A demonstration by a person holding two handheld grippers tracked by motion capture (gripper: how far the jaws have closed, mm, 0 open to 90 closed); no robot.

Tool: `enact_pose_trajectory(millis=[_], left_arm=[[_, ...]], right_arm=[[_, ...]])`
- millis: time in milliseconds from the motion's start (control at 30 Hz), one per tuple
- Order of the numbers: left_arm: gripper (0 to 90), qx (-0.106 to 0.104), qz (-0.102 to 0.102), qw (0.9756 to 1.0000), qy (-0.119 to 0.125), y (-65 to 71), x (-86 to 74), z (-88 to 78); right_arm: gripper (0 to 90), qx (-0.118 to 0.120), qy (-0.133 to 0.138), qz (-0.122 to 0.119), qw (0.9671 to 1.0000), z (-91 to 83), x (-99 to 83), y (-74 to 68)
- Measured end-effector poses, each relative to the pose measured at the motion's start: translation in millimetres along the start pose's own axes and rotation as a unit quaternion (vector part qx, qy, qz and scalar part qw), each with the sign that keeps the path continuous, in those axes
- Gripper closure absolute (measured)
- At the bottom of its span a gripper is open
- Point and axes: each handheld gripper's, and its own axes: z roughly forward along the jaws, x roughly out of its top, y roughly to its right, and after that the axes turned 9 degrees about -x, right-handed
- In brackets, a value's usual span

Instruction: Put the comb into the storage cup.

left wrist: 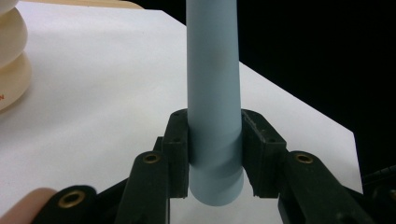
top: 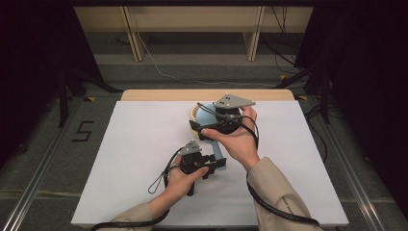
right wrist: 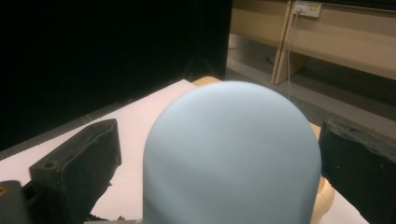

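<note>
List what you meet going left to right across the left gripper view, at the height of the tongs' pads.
White table cover → left pad → pale blue handle, clamped between the two pads → right pad → white table cover again, then the dark surroundings past its edge.

A pale blue ladle (left wrist: 214,93) lies on a white table (top: 139,159). A cream ring (left wrist: 11,60) sits at the far side. Black grippers, beige sleeves (top: 276,192).

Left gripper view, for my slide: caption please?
Left gripper fingers clamp a pale blue handle above the white table.
</note>
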Motion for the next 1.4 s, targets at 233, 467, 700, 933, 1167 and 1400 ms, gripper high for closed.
enact_pose_trajectory(millis=[233,467,700,933,1167,1400], left_arm=[[64.7,0.0,0.0,1.0,0.001,0.4,0.1,0.2],[64.6,0.0,0.001,1.0,0.001,0.3,0.3,0.1],[64.7,0.001,0.002,1.0,0.0,0.4,0.3,0.1],[64.6,0.003,0.004,1.0,-0.002,0.5,0.5,0.1],[64.6,0.003,0.004,1.0,-0.001,0.4,0.6,-0.1],[64.6,0.006,0.007,0.9999,-0.004,0.1,0.9,-0.4]], right_arm=[[5.4,-0.003,-0.004,0.002,1.0,3.6,2.0,-0.3],[7.4,-0.005,-0.007,0.006,0.9999,5.3,1.4,-0.5],[12.3,-0.007,-0.009,0.009,0.9999,6.7,-0.1,-1.2],[17.0,-0.01,-0.009,0.013,0.9998,5.7,-0.4,-0.4],[19.6,-0.014,-0.014,0.018,0.9997,6.3,-1.1,-0.7],[19.9,-0.016,-0.016,0.015,0.9996,6.5,-0.7,-2.5]])
